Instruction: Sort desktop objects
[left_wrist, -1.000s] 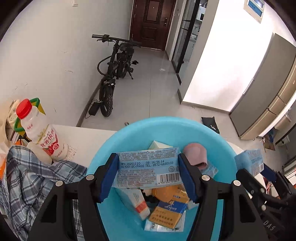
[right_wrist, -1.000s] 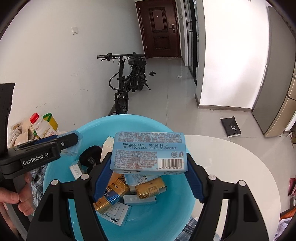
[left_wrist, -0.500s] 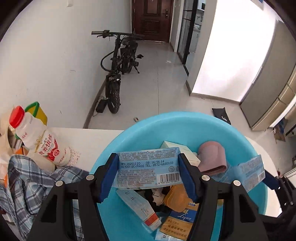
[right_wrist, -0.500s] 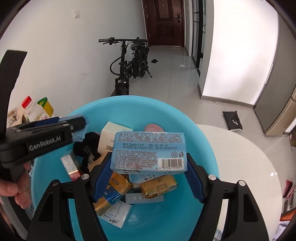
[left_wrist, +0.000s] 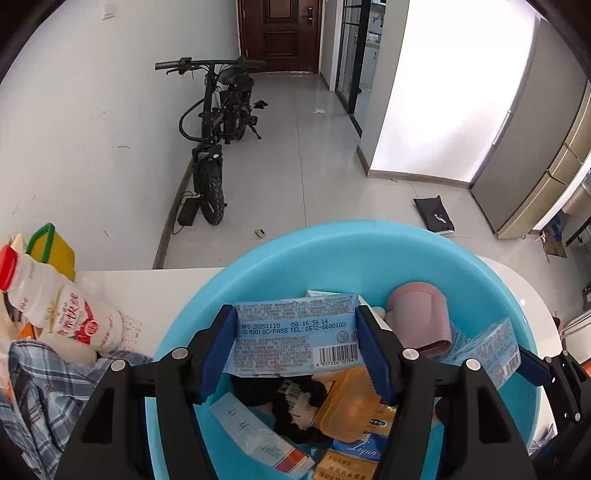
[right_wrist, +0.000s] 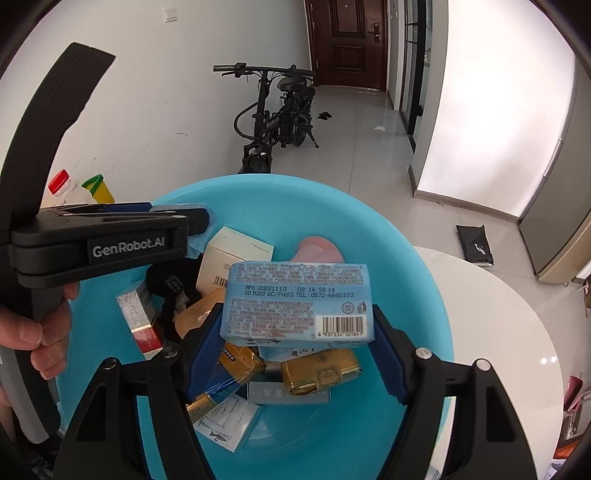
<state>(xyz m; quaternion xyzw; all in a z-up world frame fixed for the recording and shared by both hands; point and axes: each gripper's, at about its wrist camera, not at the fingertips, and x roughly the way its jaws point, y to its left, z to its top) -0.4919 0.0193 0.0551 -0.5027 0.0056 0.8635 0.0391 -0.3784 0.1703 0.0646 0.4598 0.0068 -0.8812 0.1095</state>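
Observation:
My left gripper (left_wrist: 297, 347) is shut on a light blue wipes pack (left_wrist: 295, 328), held flat over the blue basin (left_wrist: 369, 240). My right gripper (right_wrist: 295, 343) is shut on a second, matching pack (right_wrist: 295, 299) over the same basin (right_wrist: 332, 206). In the right wrist view the left gripper (right_wrist: 110, 236) reaches in from the left, with a hand (right_wrist: 37, 332) on its grip. Lying in the basin are a white box (right_wrist: 236, 258), gold packets (right_wrist: 321, 369), a red and white box (right_wrist: 138, 317), a black item (right_wrist: 173, 284) and a pink case (left_wrist: 419, 325).
The basin stands on a white round table (right_wrist: 498, 332). Left of it are a red-capped milk bottle (left_wrist: 62, 314), a yellow container with a green handle (left_wrist: 55, 247) and a plaid cloth (left_wrist: 37, 387). A black bike (left_wrist: 218, 122) stands on the floor beyond.
Both grippers have sunk closer to the basin, each still shut on its pack. In the left wrist view the right gripper's pack has drawn in over the basin's right side.

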